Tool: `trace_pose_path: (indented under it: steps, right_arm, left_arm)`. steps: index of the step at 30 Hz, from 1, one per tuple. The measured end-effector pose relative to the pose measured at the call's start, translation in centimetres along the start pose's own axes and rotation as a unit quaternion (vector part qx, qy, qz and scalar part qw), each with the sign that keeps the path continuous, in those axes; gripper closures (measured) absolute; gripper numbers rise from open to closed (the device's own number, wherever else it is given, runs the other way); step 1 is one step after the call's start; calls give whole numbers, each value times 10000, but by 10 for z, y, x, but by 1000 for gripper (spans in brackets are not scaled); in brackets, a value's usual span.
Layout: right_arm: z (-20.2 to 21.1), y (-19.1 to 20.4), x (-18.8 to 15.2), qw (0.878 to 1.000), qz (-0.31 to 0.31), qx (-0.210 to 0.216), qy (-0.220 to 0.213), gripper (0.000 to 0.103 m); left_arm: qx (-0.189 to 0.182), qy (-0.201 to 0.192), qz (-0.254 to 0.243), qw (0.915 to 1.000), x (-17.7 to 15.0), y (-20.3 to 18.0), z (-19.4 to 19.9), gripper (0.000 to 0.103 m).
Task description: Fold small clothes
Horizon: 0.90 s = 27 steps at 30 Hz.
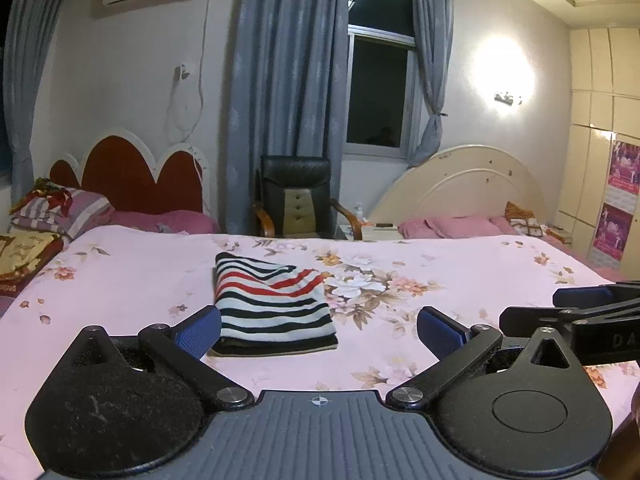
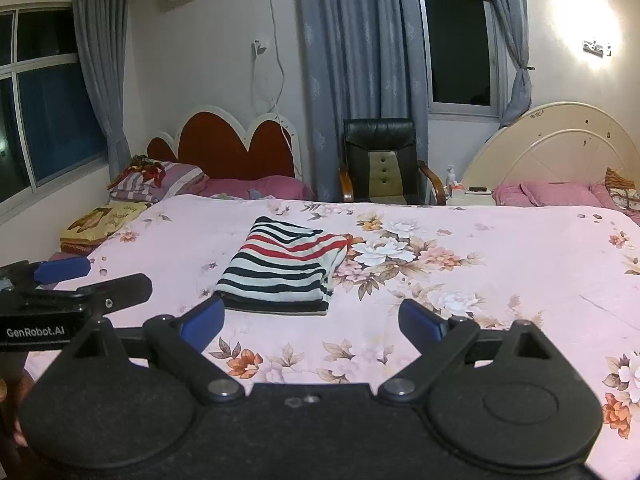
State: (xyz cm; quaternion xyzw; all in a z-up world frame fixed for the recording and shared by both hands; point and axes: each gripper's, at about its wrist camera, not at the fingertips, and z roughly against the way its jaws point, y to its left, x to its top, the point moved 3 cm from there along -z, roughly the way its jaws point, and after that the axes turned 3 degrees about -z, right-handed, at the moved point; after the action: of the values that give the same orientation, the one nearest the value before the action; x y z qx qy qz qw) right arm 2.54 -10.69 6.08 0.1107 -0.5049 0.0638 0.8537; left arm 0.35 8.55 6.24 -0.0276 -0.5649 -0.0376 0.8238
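The striped garment (image 1: 272,304) lies on the flowered bedspread (image 1: 480,280) as a neat flat rectangle with its layers stacked and edges squared, which suggests the folding is finished and it has been left to rest there. The left claw (image 1: 318,330) stands with its blue pads wide apart and empty, just short of the garment's near edge. The right claw (image 2: 310,320) is likewise spread and holds nothing, its jaws apart because there is no cloth left to pinch.
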Motion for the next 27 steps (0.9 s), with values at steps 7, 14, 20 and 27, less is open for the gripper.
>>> trace_pose_path:
  steps: [7, 14, 20, 27]
  right_arm:
    - [2, 0, -2, 10000, 27, -19, 7, 9]
    - [4, -2, -3, 10000, 8, -36, 12, 9]
    - [4, -3, -4, 10000, 7, -52, 14, 9]
    - [4, -4, -2, 10000, 28, -47, 4, 8]
  left_arm:
    - [4, -14, -24, 10000, 1, -5, 3, 0]
    - [1, -13, -33, 10000, 1, -4, 3, 0]
    - [-23, -11, -71, 10000, 3, -5, 2, 0]
    - [-35, -60, -108, 9999, 4, -7, 3, 0]
